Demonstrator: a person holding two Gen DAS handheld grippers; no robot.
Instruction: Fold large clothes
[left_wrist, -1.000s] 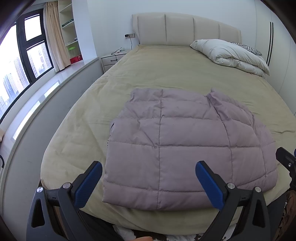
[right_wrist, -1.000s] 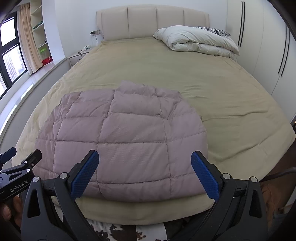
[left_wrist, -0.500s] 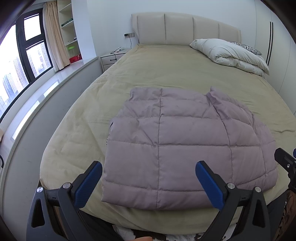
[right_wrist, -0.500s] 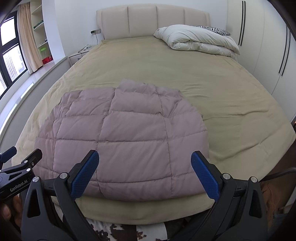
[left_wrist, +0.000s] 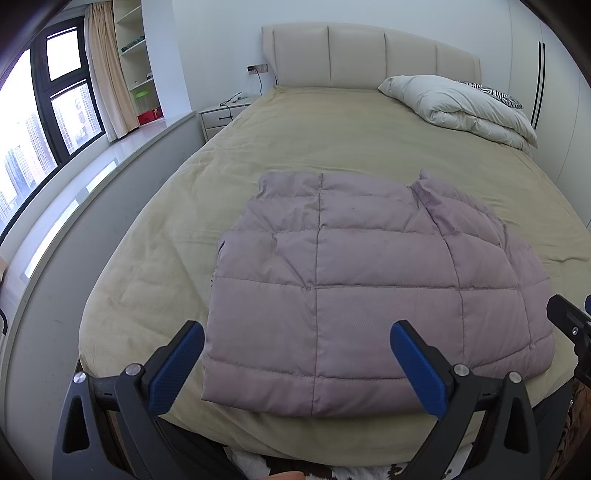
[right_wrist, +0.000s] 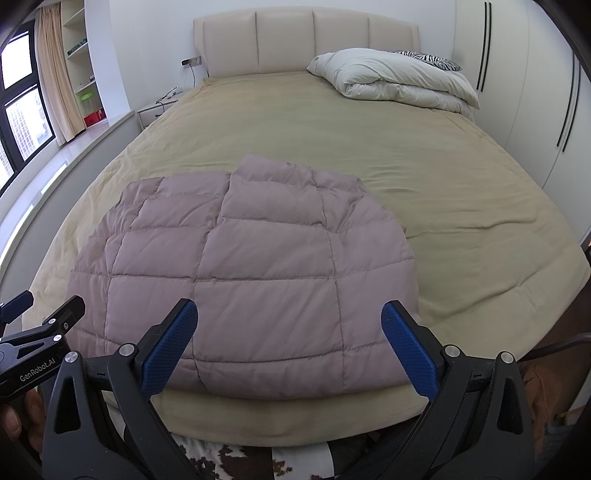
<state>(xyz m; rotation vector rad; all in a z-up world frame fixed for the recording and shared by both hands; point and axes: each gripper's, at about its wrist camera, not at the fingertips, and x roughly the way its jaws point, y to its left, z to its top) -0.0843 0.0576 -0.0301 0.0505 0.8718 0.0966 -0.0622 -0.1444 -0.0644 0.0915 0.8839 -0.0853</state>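
A mauve quilted puffer jacket (left_wrist: 369, 280) lies folded into a rough rectangle near the foot of the bed (left_wrist: 155, 266); in the right wrist view the jacket (right_wrist: 251, 273) fills the lower middle. My left gripper (left_wrist: 297, 362) hovers open above the jacket's near hem, holding nothing. My right gripper (right_wrist: 290, 343) is also open and empty, over the near hem further right. The left gripper (right_wrist: 37, 332) shows at the left edge of the right wrist view, and part of the right gripper (left_wrist: 570, 325) at the right edge of the left wrist view.
The bed carries a tan cover with a folded white duvet (right_wrist: 391, 81) and a zebra pillow (right_wrist: 424, 59) by the headboard (left_wrist: 369, 55). A nightstand (left_wrist: 221, 118), window ledge (left_wrist: 92, 177) and shelves are left; wardrobe doors (right_wrist: 535, 92) right. A patterned rug (right_wrist: 240, 458) lies below.
Both views have shifted slightly: the jacket sits a little lower and nearer in each view. The jacket itself has not moved, and both grippers stay open.
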